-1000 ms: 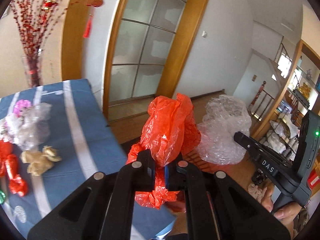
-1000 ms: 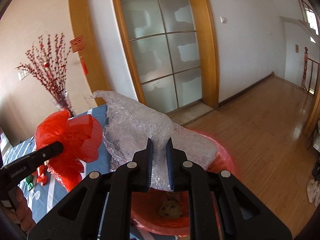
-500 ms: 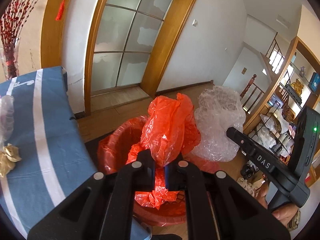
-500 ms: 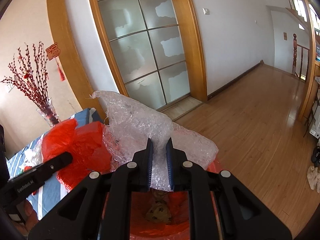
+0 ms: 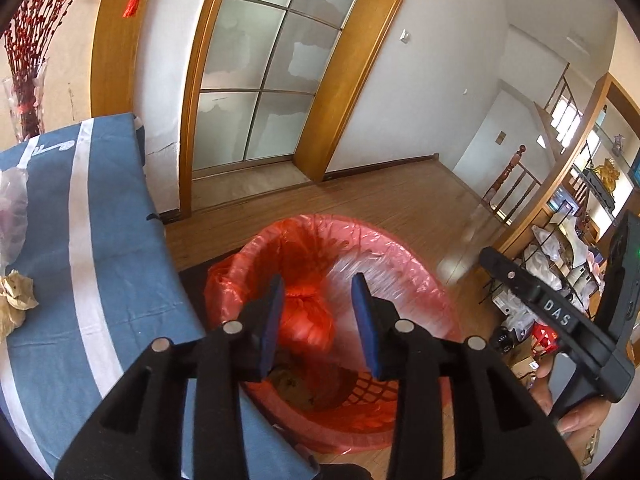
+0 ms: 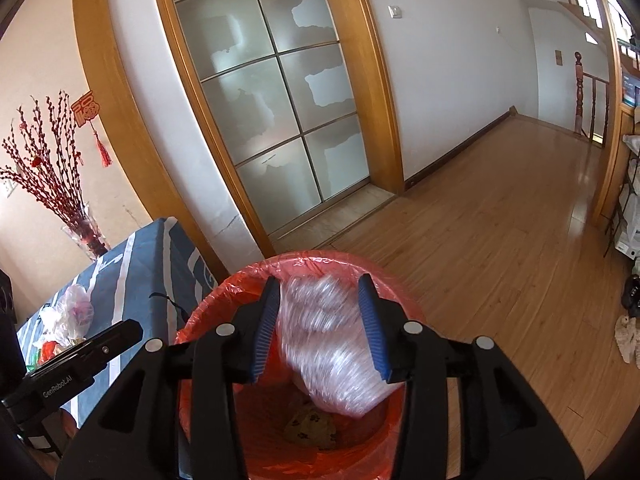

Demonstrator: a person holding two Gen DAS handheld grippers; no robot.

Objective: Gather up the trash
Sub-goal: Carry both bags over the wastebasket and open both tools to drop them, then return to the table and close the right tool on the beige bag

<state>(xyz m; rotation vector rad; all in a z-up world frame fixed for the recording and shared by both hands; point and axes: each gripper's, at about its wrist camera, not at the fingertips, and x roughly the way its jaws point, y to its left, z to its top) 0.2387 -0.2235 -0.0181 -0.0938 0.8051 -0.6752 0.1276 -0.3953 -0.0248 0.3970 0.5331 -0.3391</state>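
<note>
A red-lined trash bin [image 5: 436, 292] stands on the floor beside the blue table [image 5: 112, 248]. My left gripper [image 5: 318, 320] is open above the bin, and a crumpled red plastic bag [image 5: 310, 316] is falling between its fingers, blurred. My right gripper [image 6: 322, 326] is open over the bin [image 6: 396, 284], and a wad of clear bubble wrap [image 6: 332, 344] drops from it, blurred. A crumpled paper piece [image 6: 310, 426] lies at the bin's bottom.
On the table lie a tan paper wad [image 5: 16, 300] and a clear plastic bag [image 6: 68, 316]. A vase of red branches [image 6: 86, 232] stands at the table's far end. A glass door and wooden floor [image 6: 500, 216] lie beyond; shelves [image 5: 568, 240] stand at the right.
Both grippers opened over the bin. The red bag and the bubble wrap left the fingers and are dropping into the bin.
</note>
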